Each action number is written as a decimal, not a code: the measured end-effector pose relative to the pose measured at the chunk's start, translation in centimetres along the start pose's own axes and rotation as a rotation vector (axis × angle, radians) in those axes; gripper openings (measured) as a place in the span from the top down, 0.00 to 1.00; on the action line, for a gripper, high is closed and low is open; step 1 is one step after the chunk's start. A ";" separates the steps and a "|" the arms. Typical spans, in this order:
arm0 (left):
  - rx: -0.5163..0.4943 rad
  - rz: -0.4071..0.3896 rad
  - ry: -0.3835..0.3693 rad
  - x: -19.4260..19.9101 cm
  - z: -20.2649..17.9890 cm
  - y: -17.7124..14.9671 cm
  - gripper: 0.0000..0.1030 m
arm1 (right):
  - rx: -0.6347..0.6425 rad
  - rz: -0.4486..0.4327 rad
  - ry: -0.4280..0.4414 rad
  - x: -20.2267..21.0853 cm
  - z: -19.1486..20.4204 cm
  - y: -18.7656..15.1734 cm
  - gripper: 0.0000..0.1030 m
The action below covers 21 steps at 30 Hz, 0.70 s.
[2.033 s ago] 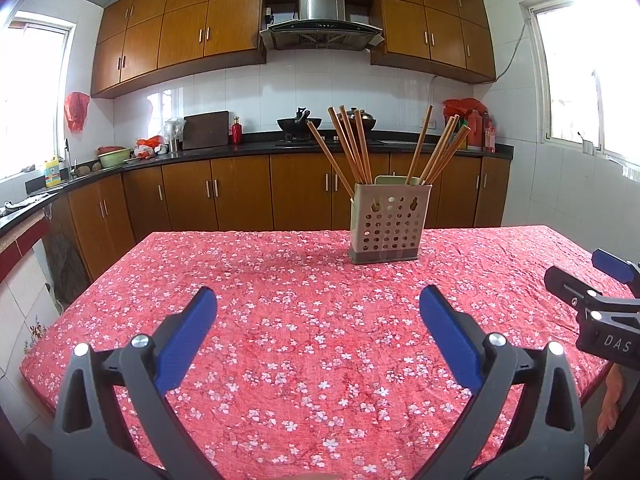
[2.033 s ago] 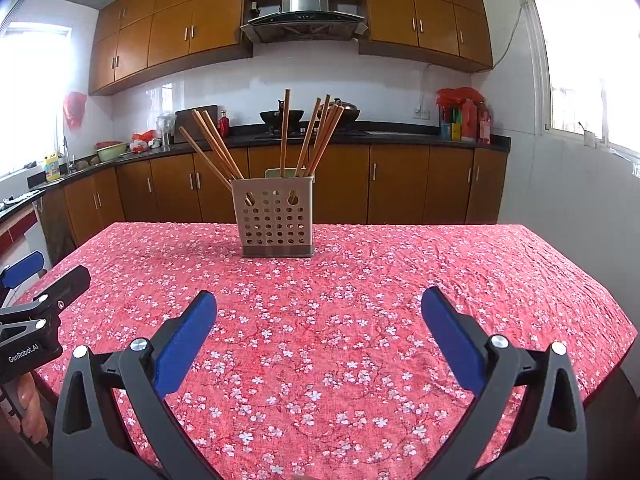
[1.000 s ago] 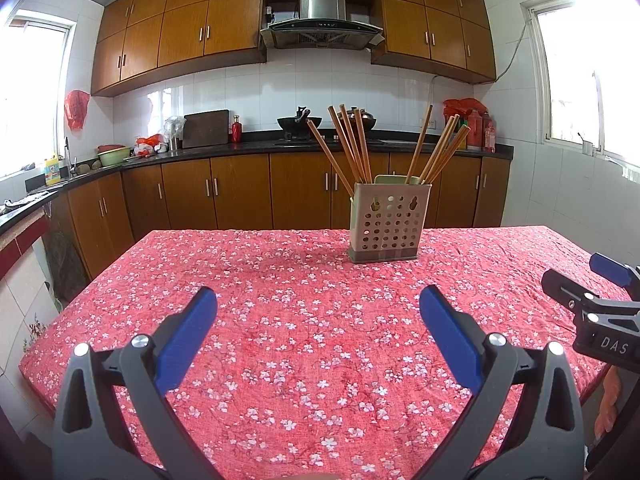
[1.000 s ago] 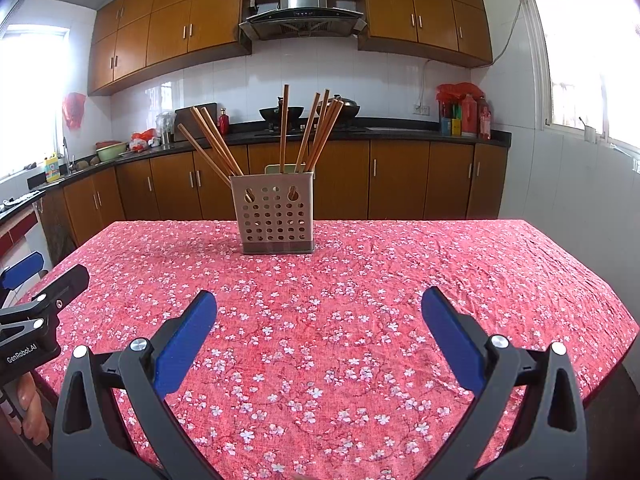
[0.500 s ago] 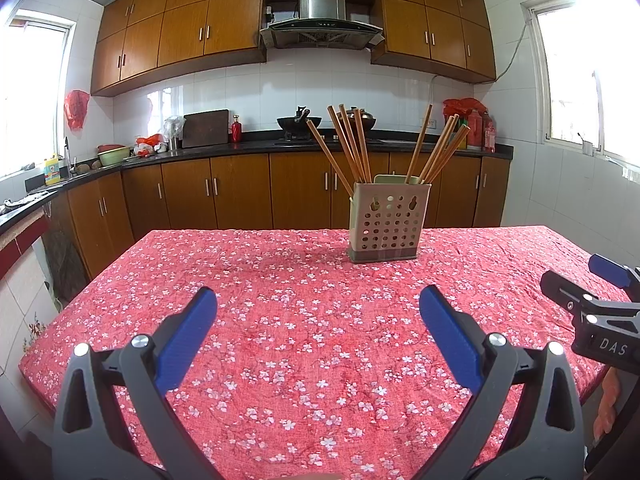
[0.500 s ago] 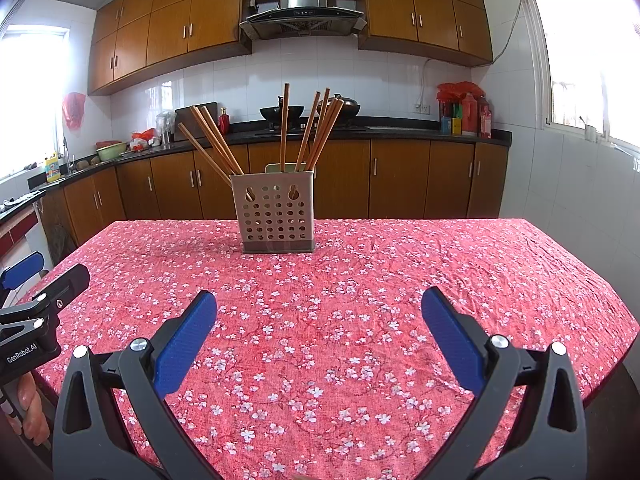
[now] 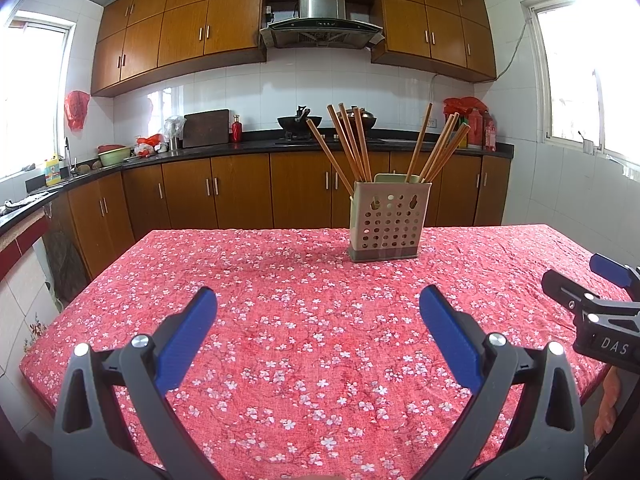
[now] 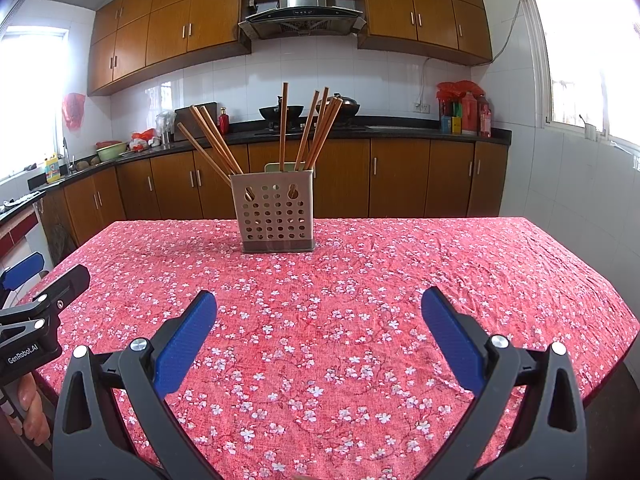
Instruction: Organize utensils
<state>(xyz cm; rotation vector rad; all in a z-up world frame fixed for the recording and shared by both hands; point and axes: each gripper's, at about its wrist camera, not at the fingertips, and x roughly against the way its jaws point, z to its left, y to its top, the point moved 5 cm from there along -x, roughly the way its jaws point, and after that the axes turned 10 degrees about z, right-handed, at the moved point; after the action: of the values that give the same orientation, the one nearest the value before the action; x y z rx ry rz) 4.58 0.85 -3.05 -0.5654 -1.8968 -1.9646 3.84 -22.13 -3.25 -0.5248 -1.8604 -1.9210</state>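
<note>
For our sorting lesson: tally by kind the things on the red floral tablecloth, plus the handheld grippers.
Brown wooden chopsticks: 8
Beige perforated plastic holder: 1
Black, blue-padded grippers: 2 (left gripper, right gripper)
Total: 11

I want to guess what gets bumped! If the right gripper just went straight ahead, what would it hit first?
Probably nothing soon. The right gripper is open over bare red tablecloth. The chopstick holder stands a little left of its line, so it might slip past on the right, though depth is hard to judge.
</note>
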 end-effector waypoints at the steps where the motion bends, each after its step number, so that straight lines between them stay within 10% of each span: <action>1: 0.000 0.000 0.001 0.0 0.0 0.0 0.04 | 0.000 0.000 0.000 0.0 0.0 0.0 0.02; 21: 0.013 0.010 0.009 -0.3 0.0 -0.1 0.04 | -0.001 0.002 0.002 -0.1 0.1 -0.1 0.02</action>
<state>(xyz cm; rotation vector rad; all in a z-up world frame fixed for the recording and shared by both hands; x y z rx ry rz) 4.77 0.88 -3.32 -0.5611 -1.8962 -1.9444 3.83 -22.03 -3.42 -0.5249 -1.8574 -1.9210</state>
